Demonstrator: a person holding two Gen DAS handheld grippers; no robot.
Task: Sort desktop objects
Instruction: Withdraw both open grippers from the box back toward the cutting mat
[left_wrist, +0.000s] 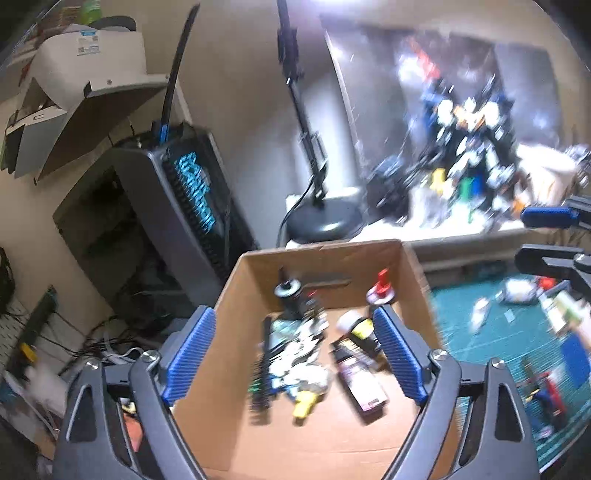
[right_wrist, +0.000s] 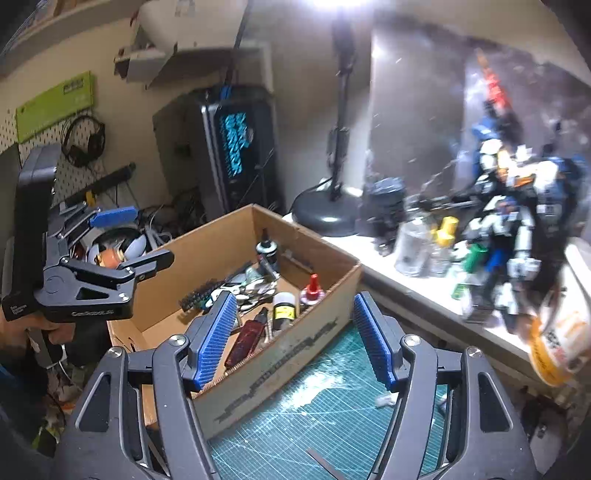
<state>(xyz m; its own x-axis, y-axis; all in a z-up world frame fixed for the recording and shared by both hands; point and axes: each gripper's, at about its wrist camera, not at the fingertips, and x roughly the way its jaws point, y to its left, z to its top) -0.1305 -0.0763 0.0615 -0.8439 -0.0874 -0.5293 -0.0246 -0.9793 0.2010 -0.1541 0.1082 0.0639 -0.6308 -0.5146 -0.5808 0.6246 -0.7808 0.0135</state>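
An open cardboard box (left_wrist: 325, 266) lies under my left gripper (left_wrist: 295, 350), which is open and holds nothing. Inside the box are a red-capped bottle (left_wrist: 382, 290), a black bottle (left_wrist: 291, 295), a yellow-labelled bottle (left_wrist: 360, 328), a dark red packet (left_wrist: 360, 380), a black brush (left_wrist: 260, 373) and a yellow piece (left_wrist: 304, 404). My right gripper (right_wrist: 295, 339) is open and empty over the box's near wall (right_wrist: 277, 369) and the green cutting mat (right_wrist: 332, 413). In the right wrist view the left gripper (right_wrist: 140, 238) is beyond the box's left side, held by a hand (right_wrist: 22, 332).
A model robot figure (right_wrist: 517, 206) and several small paint bottles (right_wrist: 443, 236) stand on the white ledge at the right. A black lamp base (right_wrist: 325, 218) sits behind the box, with a computer tower (right_wrist: 229, 147) further left. An orange-and-white packet (right_wrist: 561, 343) is at the far right. A white scrap (right_wrist: 386, 398) lies on the mat.
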